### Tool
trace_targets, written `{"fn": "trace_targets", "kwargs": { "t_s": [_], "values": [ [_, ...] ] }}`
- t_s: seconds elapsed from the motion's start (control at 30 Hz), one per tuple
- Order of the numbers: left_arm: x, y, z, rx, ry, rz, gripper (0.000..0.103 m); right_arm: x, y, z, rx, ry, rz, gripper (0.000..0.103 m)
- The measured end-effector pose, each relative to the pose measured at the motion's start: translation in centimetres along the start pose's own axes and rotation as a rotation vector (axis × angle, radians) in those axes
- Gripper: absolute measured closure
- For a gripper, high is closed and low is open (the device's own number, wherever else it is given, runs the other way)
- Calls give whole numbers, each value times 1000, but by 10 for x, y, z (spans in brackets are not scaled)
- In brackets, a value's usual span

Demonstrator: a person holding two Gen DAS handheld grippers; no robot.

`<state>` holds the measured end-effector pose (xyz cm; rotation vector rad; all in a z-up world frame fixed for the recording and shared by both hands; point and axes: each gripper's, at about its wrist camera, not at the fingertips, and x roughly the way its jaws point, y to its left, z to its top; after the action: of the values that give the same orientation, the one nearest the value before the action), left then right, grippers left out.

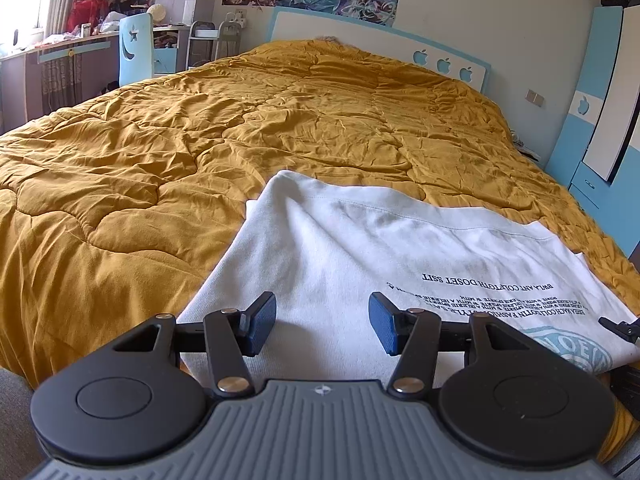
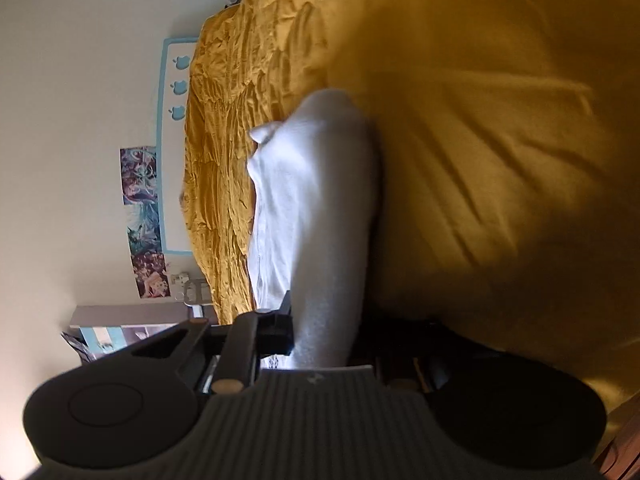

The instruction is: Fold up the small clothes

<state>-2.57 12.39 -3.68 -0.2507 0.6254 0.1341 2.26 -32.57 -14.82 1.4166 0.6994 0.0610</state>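
Observation:
A white T-shirt (image 1: 360, 248) with dark printed text and a blue round logo lies on the mustard quilt (image 1: 200, 140), near the bed's front edge. My left gripper (image 1: 322, 322) is open just above the shirt's near part, its blue pads (image 1: 262, 320) apart and empty. My right gripper (image 2: 324, 332) is turned on its side and shut on a fold of the white shirt (image 2: 320, 208), which it holds lifted off the quilt (image 2: 480, 140). Its tip also shows at the right edge of the left wrist view (image 1: 620, 326).
A white and blue headboard (image 1: 400, 44) stands at the far end of the bed. A blue wardrobe (image 1: 592, 120) is on the right. A blue chair (image 1: 136, 48) and a cluttered desk (image 1: 60, 48) are on the left.

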Motion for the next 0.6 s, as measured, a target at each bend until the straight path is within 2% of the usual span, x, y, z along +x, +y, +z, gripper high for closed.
{"fn": "trace_targets", "kwargs": {
  "t_s": [0.17, 0.37, 0.5, 0.6],
  "values": [
    [2, 4, -1, 11, -1, -9, 40, -4, 62, -13, -357, -62, -74, 91],
    [0, 17, 1, -31, -10, -14, 40, -7, 118, -37, -623, -115, -92, 91],
    [-3, 30, 4, -85, -20, -17, 40, -6, 155, -67, -865, -162, -122, 91],
    [-3, 39, 6, -109, -17, -11, 40, -12, 176, -114, -1185, -229, -114, 91]
  ]
}}
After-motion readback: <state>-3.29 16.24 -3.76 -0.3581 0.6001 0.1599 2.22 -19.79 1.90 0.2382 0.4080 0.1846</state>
